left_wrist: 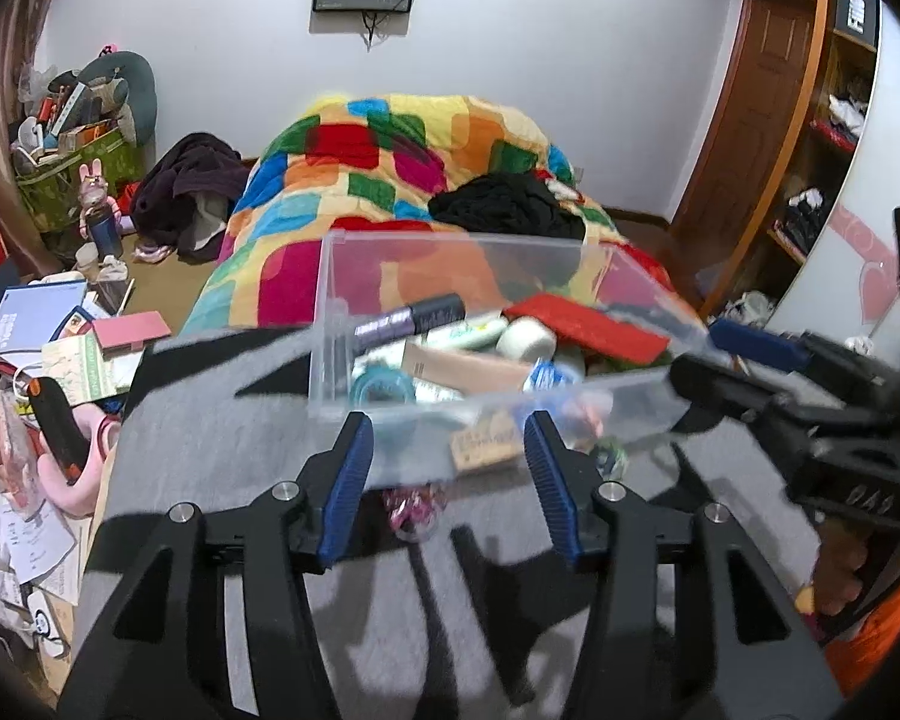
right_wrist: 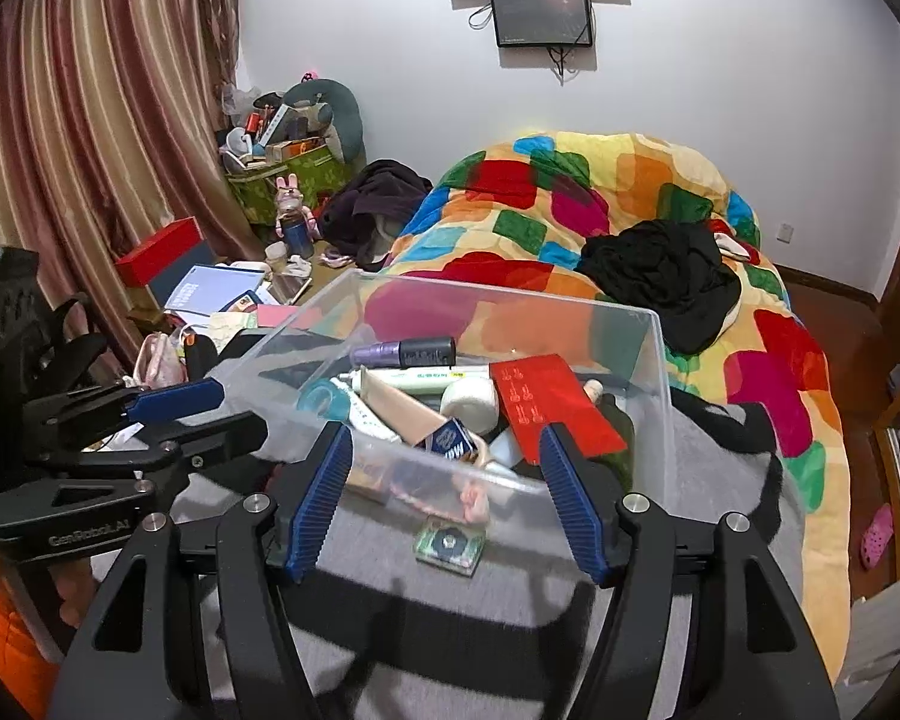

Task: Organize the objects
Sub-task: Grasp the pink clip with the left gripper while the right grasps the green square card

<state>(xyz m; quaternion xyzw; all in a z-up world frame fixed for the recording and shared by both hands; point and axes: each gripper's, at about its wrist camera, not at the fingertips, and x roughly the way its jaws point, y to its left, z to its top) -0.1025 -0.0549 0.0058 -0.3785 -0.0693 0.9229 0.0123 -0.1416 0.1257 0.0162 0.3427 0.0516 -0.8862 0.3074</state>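
A clear plastic box (left_wrist: 330,276) sits on a grey cloth (left_wrist: 210,432) at the bed's foot, filled with tubes, a purple marker (left_wrist: 411,315), a white roll (left_wrist: 528,339) and a red packet (left_wrist: 588,327). It also shows in the right wrist view (right_wrist: 648,360). My left gripper (left_wrist: 449,450) is open and empty, just before the box's near wall. My right gripper (right_wrist: 447,468) is open and empty at the near wall too. A small square packet (right_wrist: 450,545) lies on the cloth between the right fingers. A pink wrapped item (left_wrist: 415,510) lies between the left fingers.
A colourful quilt (right_wrist: 570,210) with black clothing (right_wrist: 660,276) covers the bed. Books, papers and bags clutter the floor at left (left_wrist: 48,330). A green bin of items (right_wrist: 282,180) stands by the curtain. A wooden wardrobe (left_wrist: 750,120) is at right.
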